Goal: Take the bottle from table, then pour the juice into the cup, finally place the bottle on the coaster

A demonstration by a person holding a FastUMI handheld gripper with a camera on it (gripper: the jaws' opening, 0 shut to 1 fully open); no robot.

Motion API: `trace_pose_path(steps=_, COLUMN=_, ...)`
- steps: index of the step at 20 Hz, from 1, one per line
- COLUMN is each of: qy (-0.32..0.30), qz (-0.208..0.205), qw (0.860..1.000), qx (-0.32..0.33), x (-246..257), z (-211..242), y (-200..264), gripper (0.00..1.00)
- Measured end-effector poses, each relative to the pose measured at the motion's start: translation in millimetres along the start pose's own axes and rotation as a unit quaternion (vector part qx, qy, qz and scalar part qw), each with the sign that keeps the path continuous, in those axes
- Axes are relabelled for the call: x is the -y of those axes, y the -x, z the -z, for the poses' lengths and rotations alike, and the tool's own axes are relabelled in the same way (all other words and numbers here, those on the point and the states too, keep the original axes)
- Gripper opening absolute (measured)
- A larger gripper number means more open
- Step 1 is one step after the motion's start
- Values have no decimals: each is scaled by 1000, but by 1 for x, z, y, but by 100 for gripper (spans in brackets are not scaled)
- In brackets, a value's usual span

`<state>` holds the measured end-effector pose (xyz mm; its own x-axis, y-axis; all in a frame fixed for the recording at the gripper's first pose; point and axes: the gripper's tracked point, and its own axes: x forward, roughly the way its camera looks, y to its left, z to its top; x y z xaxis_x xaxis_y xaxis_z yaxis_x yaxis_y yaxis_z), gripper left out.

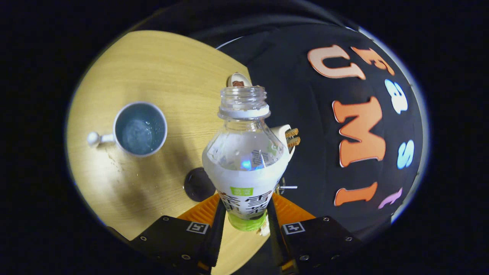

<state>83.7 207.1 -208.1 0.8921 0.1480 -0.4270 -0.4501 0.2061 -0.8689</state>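
The two fingers grip one uncapped bottle between them; one cup and one dark coaster are on the desk.

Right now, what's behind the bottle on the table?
The hand-held gripper is shut on the open bottle. Behind it a dark round coaster peeks out on the table, along with part of a white object; the rest is covered.

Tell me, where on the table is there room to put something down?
The widest bare wood lies beyond the cup, toward the table edge. More shows between the cup and the claw, shut on the bottle. It's crowded behind the bottle: dark coaster, white things.
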Motion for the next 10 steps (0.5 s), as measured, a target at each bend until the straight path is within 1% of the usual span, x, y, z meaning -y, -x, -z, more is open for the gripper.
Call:
trace_pose_path(steps=2, qy=-92, qz=-19, qw=996, qx=1, x=4, z=2, y=0, gripper=56)
trace_pose_path(steps=3, qy=-145, qz=-34, qw=989, qx=7, x=4, z=3, y=-2, gripper=56)
trace_pose_path(steps=5, qy=-239, qz=-54, qw=969, qx=20, x=8, z=-2, y=-5, gripper=56)
trace_pose_path(steps=6, qy=-273, qz=-59, qw=960, qx=30, x=13, z=-4, y=-5, gripper=56)
trace_pose_path(steps=8, qy=-321, qz=-60, qw=944, qx=56, x=21, z=-8, y=-8, gripper=56)
trace_pose_path(steps=10, qy=-367, qz=-82, qw=925, qx=55, x=15, z=-3, y=-16, gripper=56)
